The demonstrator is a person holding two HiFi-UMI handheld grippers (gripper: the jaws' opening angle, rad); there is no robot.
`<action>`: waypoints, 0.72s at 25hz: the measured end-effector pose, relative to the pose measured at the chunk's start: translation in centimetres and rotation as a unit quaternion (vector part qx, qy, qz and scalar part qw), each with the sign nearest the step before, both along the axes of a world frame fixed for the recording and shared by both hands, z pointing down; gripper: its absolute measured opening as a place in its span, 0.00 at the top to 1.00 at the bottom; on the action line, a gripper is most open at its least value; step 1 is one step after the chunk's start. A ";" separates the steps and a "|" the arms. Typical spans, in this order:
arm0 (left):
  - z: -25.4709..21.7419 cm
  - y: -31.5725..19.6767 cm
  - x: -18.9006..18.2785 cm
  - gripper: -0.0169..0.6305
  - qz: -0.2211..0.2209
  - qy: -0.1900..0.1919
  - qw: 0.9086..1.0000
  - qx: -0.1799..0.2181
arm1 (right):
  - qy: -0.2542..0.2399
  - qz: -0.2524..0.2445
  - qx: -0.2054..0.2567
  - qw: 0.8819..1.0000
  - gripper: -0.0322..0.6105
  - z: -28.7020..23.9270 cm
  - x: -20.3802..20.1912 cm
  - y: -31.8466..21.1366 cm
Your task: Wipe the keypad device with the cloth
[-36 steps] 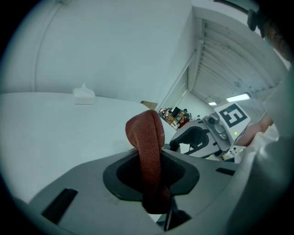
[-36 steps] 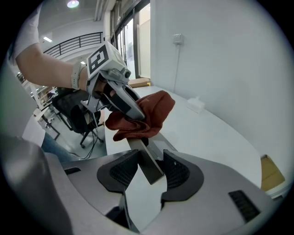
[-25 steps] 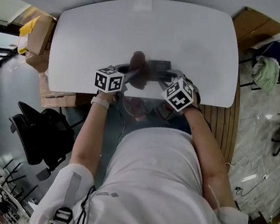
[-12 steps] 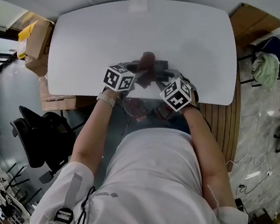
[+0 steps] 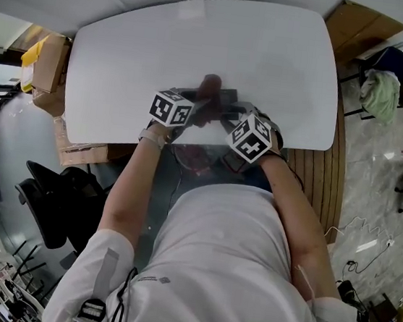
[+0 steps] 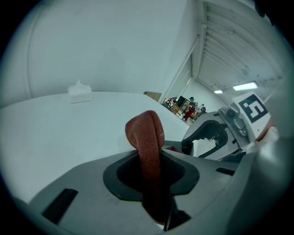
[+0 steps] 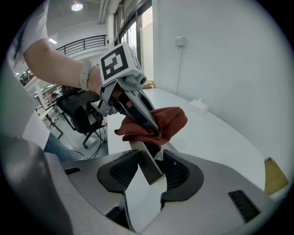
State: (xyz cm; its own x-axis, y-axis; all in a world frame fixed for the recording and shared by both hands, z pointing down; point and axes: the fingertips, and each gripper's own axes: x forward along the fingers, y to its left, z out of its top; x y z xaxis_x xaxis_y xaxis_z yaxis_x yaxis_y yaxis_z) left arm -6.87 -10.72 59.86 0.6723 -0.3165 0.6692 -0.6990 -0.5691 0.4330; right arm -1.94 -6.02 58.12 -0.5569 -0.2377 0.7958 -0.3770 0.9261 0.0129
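My left gripper (image 5: 195, 109) is shut on a rust-red cloth (image 5: 210, 86), which stands up out of its jaws (image 6: 146, 137). My right gripper (image 5: 230, 115) is shut on the keypad device (image 5: 228, 96), seen edge-on as a thin grey slab (image 7: 148, 161) between the jaws. Both are above the white table's (image 5: 273, 49) near edge. The cloth (image 7: 161, 121) rests bunched on the far end of the device, with the left gripper (image 7: 133, 104) just over it. The keypad face is hidden. The right gripper (image 6: 216, 137) shows at the right of the left gripper view.
A small white tissue box (image 5: 193, 8) sits at the table's far edge. Cardboard boxes (image 5: 50, 58) and a black office chair (image 5: 58, 197) stand on the floor to the left. A brown board (image 5: 364, 27) leans at the far right corner.
The left gripper has moved right and slightly away from me, carrying the cloth along the device. The right gripper has stayed nearly in place.
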 end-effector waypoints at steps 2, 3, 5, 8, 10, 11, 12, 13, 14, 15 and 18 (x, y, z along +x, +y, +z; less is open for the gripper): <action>0.3 -0.2 0.1 0.83 0.005 -0.002 1.000 -0.007 | 0.001 -0.002 -0.002 1.000 0.68 0.0 0.0 0.0; 0.4 -0.3 0.1 0.83 0.008 -0.003 1.000 -0.010 | 0.002 -0.002 -0.003 1.000 0.68 0.0 0.0 0.0; 0.6 -0.6 0.2 0.83 0.014 -0.008 1.000 -0.013 | 0.003 -0.001 -0.005 1.000 0.68 0.0 0.0 0.0; 0.8 -1.2 0.4 0.83 0.024 -0.017 0.999 -0.015 | -0.002 0.005 -0.013 1.000 0.69 0.1 0.1 -0.2; 1.0 -1.6 0.4 0.83 0.031 -0.022 0.999 -0.018 | -0.003 0.007 -0.017 1.000 0.69 0.1 0.1 -0.3; 1.1 -1.8 0.5 0.83 0.033 -0.025 0.999 -0.019 | -0.003 0.008 -0.018 1.000 0.69 0.0 0.1 -0.4; 1.1 -1.9 0.5 0.83 0.034 -0.027 0.999 -0.020 | -0.003 0.010 -0.020 1.000 0.69 0.0 0.0 -0.4; 1.2 -2.0 0.5 0.83 0.034 -0.029 0.999 -0.021 | -0.003 0.011 -0.022 1.000 0.69 0.0 0.0 -0.4; 1.3 -2.1 0.5 0.83 0.034 -0.031 0.999 -0.022 | -0.003 0.012 -0.023 1.000 0.69 0.0 0.0 -0.3; 1.3 -2.2 0.4 0.83 0.034 -0.032 0.999 -0.023 | -0.004 0.014 -0.024 1.000 0.69 0.1 0.0 -0.4; 1.2 -2.5 0.5 0.83 0.037 -0.032 0.999 -0.025 | -0.007 0.019 -0.028 0.999 0.69 0.0 0.1 -0.4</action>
